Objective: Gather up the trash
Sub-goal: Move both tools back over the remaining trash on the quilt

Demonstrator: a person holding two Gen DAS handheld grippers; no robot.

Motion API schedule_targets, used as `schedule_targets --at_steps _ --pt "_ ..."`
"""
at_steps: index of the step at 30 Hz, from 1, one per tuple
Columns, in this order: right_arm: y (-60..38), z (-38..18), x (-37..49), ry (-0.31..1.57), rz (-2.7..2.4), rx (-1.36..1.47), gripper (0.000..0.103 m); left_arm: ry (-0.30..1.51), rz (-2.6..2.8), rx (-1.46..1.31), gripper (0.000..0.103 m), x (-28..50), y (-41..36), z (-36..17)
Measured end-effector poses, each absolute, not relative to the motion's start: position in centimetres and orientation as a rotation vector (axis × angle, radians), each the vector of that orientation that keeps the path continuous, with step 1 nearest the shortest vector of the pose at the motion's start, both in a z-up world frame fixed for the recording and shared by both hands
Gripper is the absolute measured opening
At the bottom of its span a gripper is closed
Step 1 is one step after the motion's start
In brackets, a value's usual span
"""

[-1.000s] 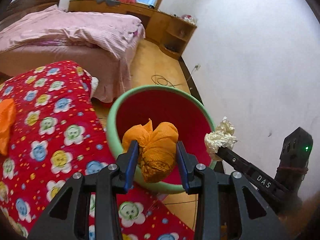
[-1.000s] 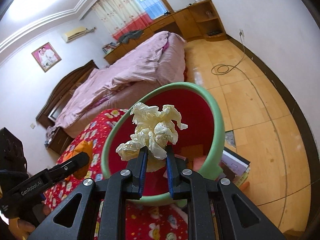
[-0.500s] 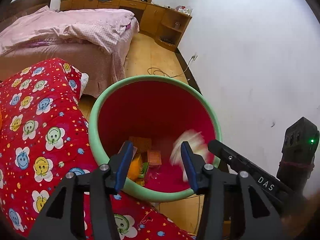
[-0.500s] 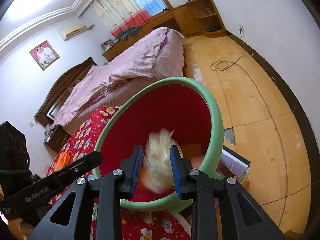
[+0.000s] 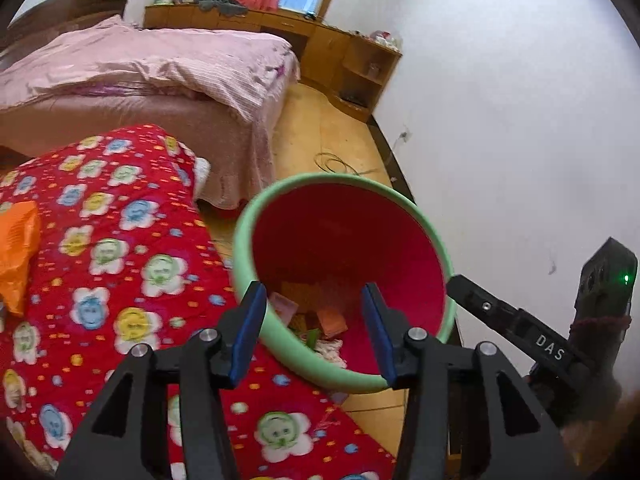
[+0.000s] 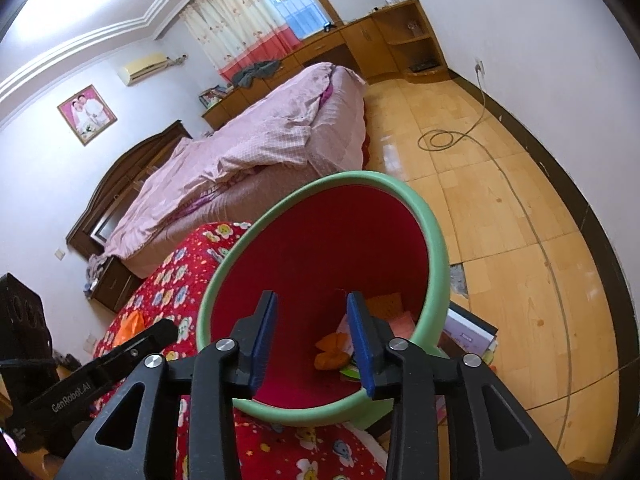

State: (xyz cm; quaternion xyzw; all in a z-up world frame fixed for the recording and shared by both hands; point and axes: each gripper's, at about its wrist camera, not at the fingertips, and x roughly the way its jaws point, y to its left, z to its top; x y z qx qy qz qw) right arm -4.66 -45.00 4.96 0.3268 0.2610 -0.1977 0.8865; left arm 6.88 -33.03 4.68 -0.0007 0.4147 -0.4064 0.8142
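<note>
1. Grippers are hovering over the bin (image 5: 402, 200); left gripper (image 5: 316, 330) is spread, empty; right gripper (image 6: 313, 340) is opening, empty.
2. Trash (image 6: 331, 350) is lying below them; orange scrap (image 5: 16, 256), left of the left gripper, probably needs fetching next.

"DAS" is printed on the right hand-held gripper (image 5: 456, 284); "GenRobot.AI" on the left hand-held gripper (image 6: 168, 328).

Bin (image 5: 280, 344) bottom litter blurred; orange bag (image 5: 16, 256) cut off.

bin (image 5: 244, 240) right of blanket (image 5: 120, 248), trash (image 6: 331, 350) inside
</note>
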Motion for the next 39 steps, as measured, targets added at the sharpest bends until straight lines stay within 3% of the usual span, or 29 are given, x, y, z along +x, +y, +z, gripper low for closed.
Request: schedule_targets --at_steps 11,39 --pt "-42.6 5.7 -2.5 0.564 -0.355 0.637 0.044 0.840 -0.703 -0.080 0.050 9.3 -26.5 6.2" --pt "-36.1 6.4 6.2 0.662 -0.147 0.538 0.045 0.857 -0.286 -0.235 0.050 16.4 -9.9 5.2"
